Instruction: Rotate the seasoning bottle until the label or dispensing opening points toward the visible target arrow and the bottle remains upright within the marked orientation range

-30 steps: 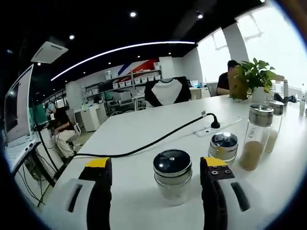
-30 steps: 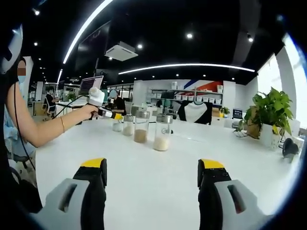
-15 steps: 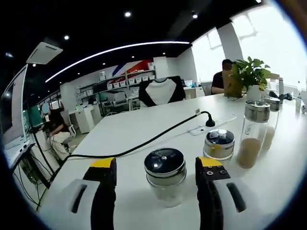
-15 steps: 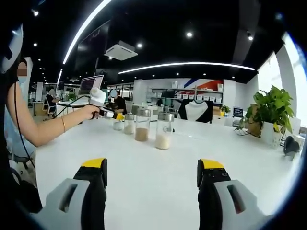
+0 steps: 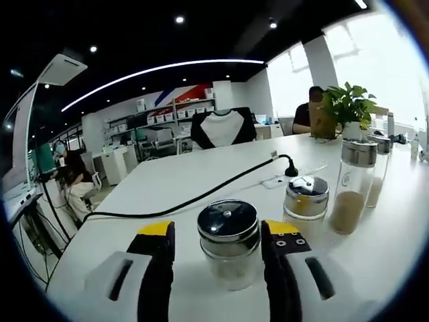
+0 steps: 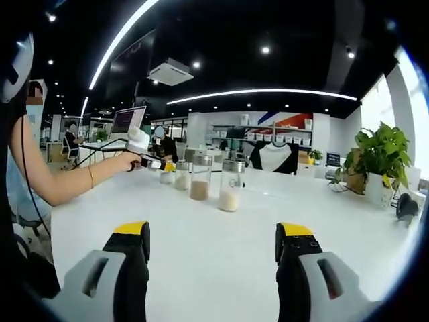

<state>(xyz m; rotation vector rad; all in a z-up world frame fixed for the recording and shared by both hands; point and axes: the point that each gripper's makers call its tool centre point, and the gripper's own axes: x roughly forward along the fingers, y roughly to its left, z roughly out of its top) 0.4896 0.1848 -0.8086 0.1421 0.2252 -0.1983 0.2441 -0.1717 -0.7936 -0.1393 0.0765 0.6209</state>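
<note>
Four seasoning bottles (image 5: 228, 243) unlabelled, left gripper (image 5: 218, 236) jaws straddling nearest, right gripper (image 6: 211, 231) jaws apart

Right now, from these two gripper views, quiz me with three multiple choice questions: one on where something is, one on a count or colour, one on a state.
1. Where is the short jar with the dark lid?
A. Between the left gripper jaws
B. Beside the potted plant
C. On the floor

2. How many seasoning bottles stand on the white table in the left gripper view?
A. Two
B. Four
C. Six

3. How do the right gripper jaws stand?
A. Shut on a bottle
B. Open, holding nothing
C. Shut on a cable

Answers: 1 A, the jar sits between the yellow-tipped jaws. 2 B, two short jars and two tall bottles show. 3 B, bare table lies between the spread jaws.
</note>
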